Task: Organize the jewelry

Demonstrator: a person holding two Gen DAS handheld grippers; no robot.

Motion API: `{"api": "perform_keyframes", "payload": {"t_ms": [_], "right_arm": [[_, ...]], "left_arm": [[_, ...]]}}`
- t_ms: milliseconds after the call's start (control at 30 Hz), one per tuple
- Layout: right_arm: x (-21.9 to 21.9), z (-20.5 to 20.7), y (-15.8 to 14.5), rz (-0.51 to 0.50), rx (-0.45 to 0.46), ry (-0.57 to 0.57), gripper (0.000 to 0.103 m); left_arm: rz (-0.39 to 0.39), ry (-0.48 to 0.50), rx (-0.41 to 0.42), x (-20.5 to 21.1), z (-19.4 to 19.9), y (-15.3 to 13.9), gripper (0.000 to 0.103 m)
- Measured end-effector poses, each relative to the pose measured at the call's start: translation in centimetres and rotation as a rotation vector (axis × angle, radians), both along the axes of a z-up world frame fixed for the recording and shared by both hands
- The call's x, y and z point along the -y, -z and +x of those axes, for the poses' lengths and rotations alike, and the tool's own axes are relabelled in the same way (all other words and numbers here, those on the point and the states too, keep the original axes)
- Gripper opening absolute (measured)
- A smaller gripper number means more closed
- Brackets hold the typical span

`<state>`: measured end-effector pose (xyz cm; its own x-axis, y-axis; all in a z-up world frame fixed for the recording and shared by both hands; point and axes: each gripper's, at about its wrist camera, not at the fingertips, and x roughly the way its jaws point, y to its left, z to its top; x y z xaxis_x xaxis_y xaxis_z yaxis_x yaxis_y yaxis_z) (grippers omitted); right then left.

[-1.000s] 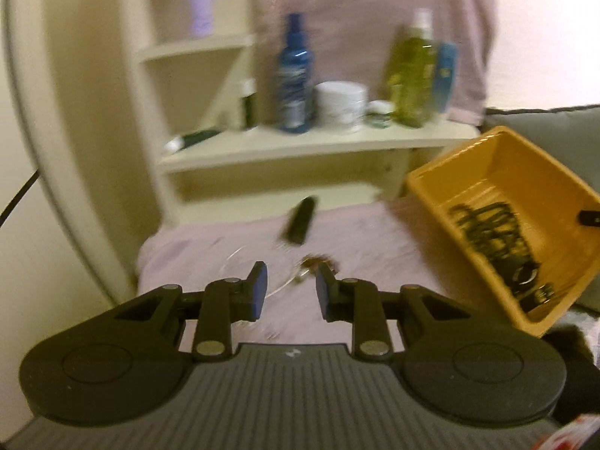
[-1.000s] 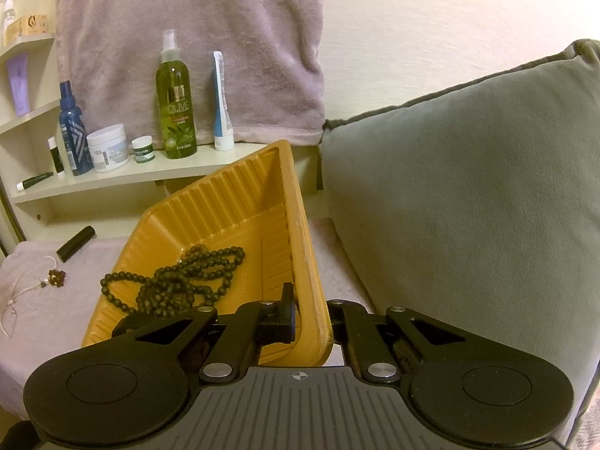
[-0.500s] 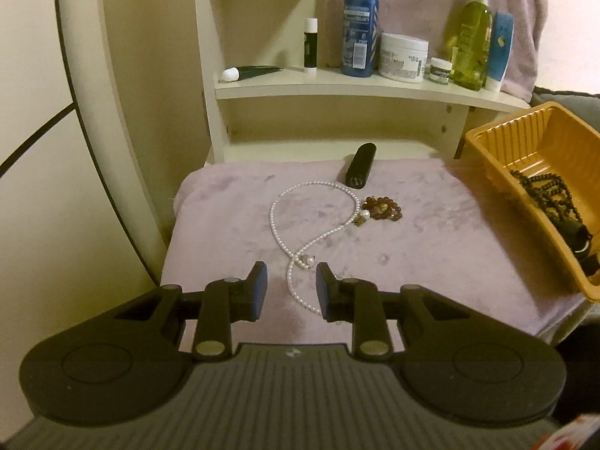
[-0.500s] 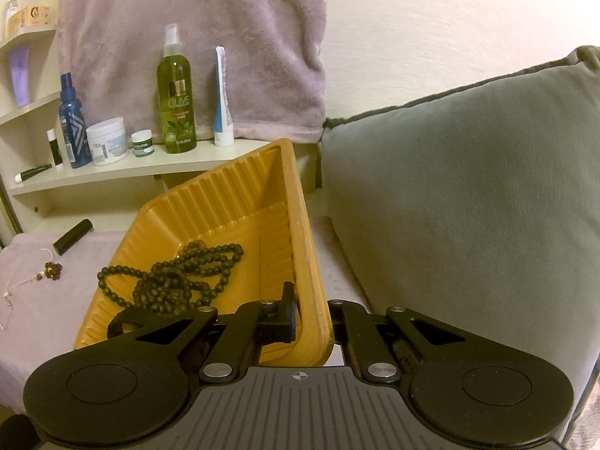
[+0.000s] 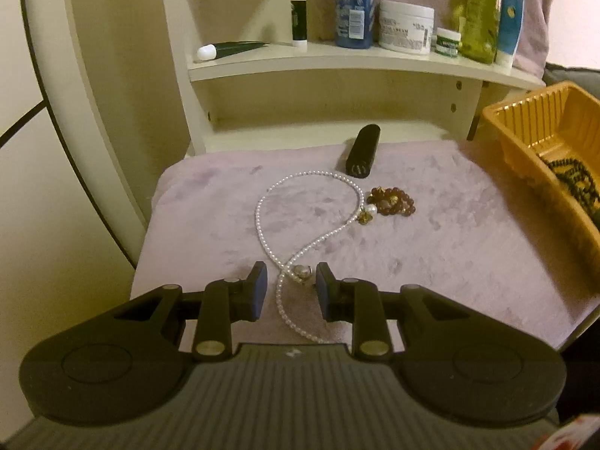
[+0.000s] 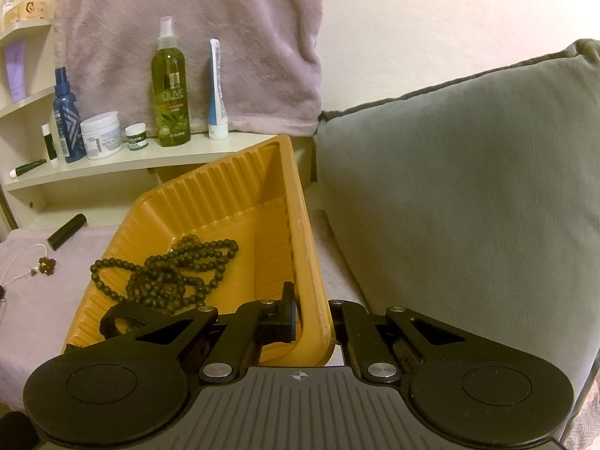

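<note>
My left gripper [image 5: 290, 287] sits low over the near edge of the lilac cloth [image 5: 431, 262], jaws wide, straddling the pearl necklace [image 5: 300, 225], whose long axis runs from near edge toward the far edge. My right gripper [image 6: 313, 317] clamps the tilted orange tray [image 6: 303, 247] by its right rim; dark beads [image 6: 168, 273] lie inside.

my cloth [image 5: 450, 247]: plush, matt | my tray [image 6: 240, 202]: ribbed glossy plastic | pearl strand [image 5: 262, 232]: shiny | cushion [image 6: 468, 187]: soft matt fabric
</note>
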<state>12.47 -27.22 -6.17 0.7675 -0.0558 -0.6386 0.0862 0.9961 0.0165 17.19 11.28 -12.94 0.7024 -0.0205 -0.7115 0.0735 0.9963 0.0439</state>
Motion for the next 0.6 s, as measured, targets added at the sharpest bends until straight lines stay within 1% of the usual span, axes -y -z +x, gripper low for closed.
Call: {"api": "perform_keyframes", "payload": {"t_ms": [67,167,233,333,433,567,600], "right_arm": [[0.0,0.0,0.0,0.000,0.000,0.001,0.005],[0.0,0.1,0.1,-0.002,-0.002,0.001,0.005],[0.0,0.1,0.2,-0.003,-0.002,-0.001,0.005],[0.1,0.1,0.2,-0.003,-0.003,0.000,0.005],[0.1,0.1,0.2,-0.002,-0.002,0.001,0.005],[0.1,0.2,0.2,-0.003,-0.003,0.000,0.005],[0.1,0.2,0.2,-0.002,-0.003,-0.001,0.005]], "left_arm": [[0.000,0.006,-0.004,0.1,-0.1,0.2,0.024],[0.004,0.006,-0.004,0.0,-0.2,0.3,0.020],[0.004,0.003,-0.009,-0.3,-0.2,0.3,0.009],[0.012,-0.003,-0.011,-0.6,-0.2,0.2,0.003],[0.043,0.011,0.008,-0.5,-0.4,-0.1,0.003],[0.056,0.058,0.052,0.5,-0.6,-0.7,0.003],[0.061,0.073,0.051,0.8,-0.4,-0.6,0.005]]}}
